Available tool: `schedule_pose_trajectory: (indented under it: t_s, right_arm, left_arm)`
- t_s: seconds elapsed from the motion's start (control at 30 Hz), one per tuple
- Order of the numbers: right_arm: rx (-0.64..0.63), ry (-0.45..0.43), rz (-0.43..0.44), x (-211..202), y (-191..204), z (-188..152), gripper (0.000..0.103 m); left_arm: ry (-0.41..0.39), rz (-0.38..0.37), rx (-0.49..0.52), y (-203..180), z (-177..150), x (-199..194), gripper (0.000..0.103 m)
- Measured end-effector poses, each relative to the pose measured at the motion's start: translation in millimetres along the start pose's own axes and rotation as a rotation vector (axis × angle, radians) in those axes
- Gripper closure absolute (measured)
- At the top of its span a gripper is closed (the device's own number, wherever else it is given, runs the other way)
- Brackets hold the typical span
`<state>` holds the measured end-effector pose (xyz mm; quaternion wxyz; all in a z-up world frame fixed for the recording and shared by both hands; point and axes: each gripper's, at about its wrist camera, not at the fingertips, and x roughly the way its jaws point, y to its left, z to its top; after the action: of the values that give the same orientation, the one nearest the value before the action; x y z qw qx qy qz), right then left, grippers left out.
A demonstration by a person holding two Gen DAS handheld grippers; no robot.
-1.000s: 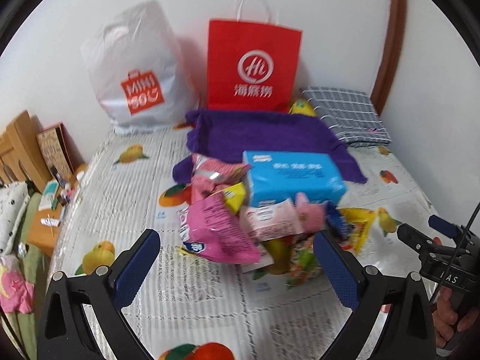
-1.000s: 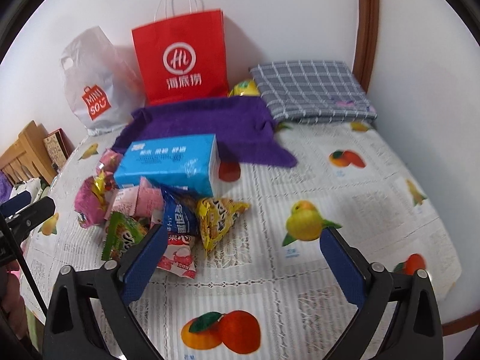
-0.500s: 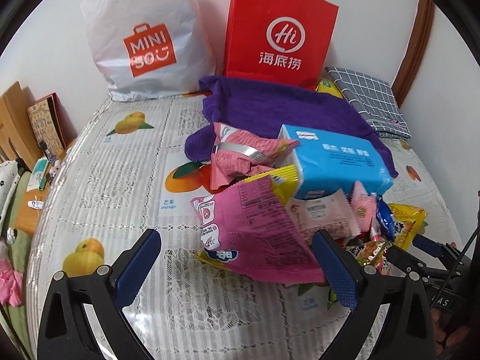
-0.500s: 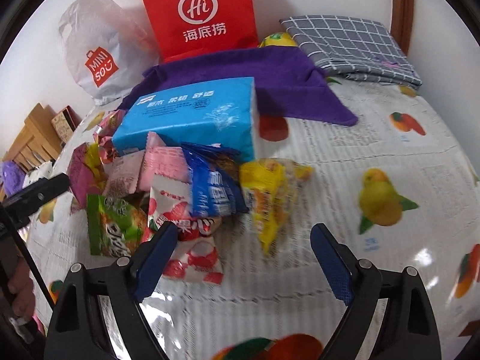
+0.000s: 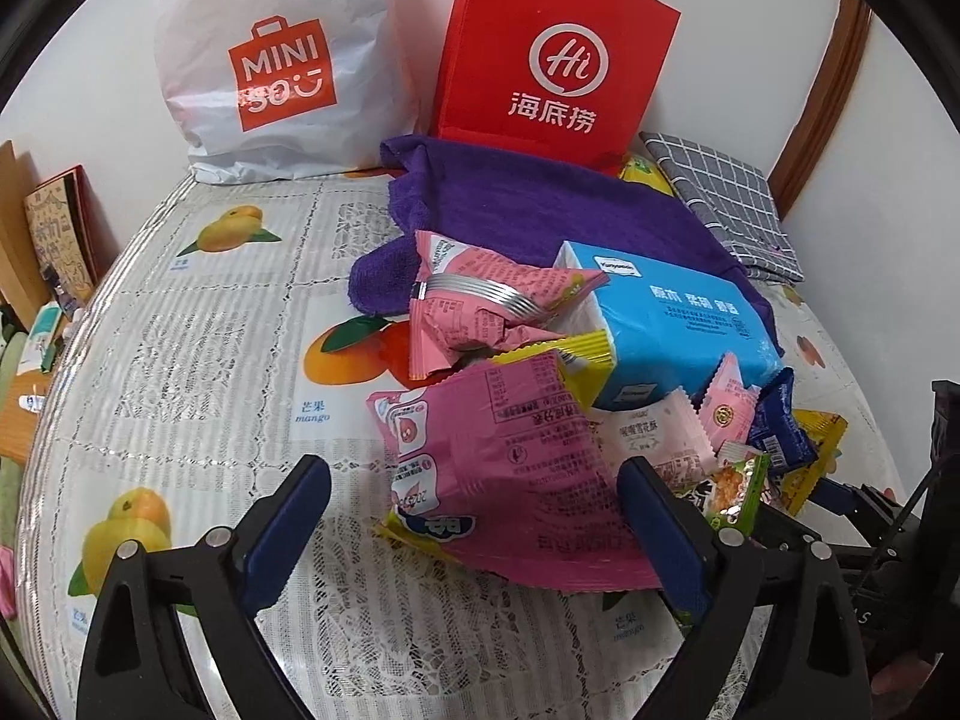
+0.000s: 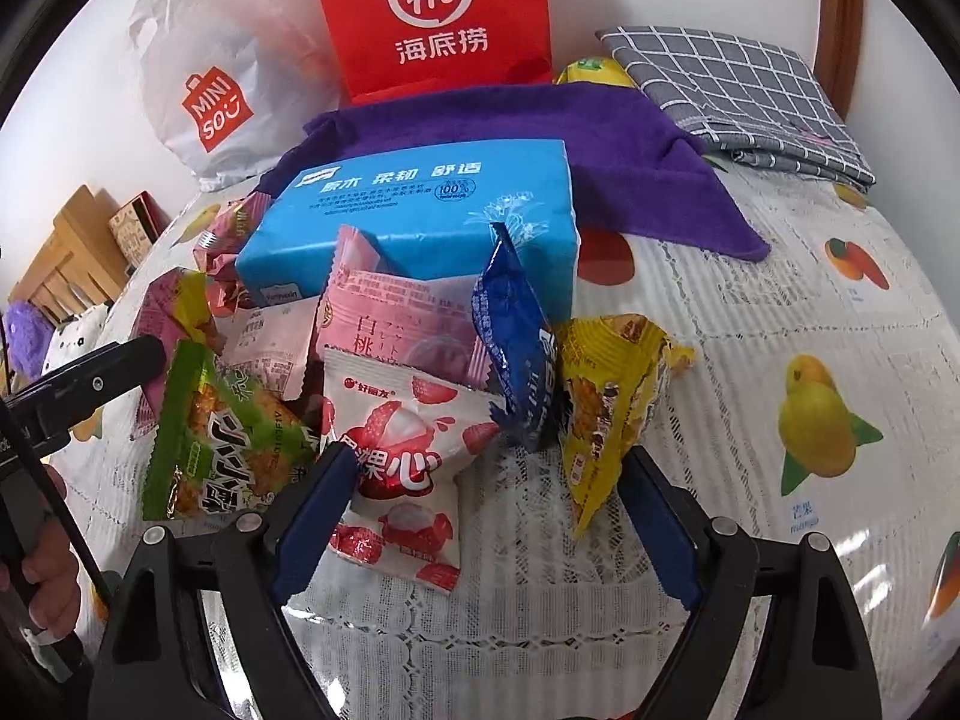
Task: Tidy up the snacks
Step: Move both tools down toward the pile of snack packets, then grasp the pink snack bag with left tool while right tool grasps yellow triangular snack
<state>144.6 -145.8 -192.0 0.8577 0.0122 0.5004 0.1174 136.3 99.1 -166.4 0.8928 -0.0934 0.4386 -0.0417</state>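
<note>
A heap of snack packets lies on the fruit-print tablecloth (image 5: 198, 372) around a blue tissue box (image 5: 678, 324). My left gripper (image 5: 474, 474) hangs low over the heap's left side. Its jaws are closing, with a large pink packet (image 5: 510, 480) between them; the left pad stands clear of it. My right gripper (image 6: 489, 462) is at the heap's right side, jaws also closing. Between them lie a white lychee packet (image 6: 408, 456) and the tip of a yellow packet (image 6: 606, 402), neither clamped. A dark blue packet (image 6: 516, 324) and a green packet (image 6: 222, 438) lie close by.
A red paper bag (image 5: 552, 54) and a white plastic bag (image 5: 276, 60) stand against the back wall. A purple towel (image 5: 528, 204) lies behind the heap, a grey checked cloth (image 6: 738, 78) at the back right. Wooden furniture (image 6: 66, 252) stands beyond the left edge.
Both grippers have dropped and moved in toward the snack heap, which now fills the space between their fingers. Both pairs of jaws have narrowed a little.
</note>
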Motion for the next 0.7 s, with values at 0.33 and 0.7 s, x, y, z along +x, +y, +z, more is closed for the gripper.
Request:
schedule_pose_trajectory:
  t_s: [0.33, 0.7]
  right_arm:
    - [-0.03, -0.003, -0.018, -8.3, -3.8, -2.6, 0.045]
    - [-0.006, -0.031, 0.014, -21.3, -15.1, -2.9, 0.086]
  left_arm:
    - [-0.014, -0.051, 0.023, -4.8, -2.2, -3.0, 0.03]
    - [-0.03, -0.066, -0.007, 8.8, -6.9, -13.6, 0.045]
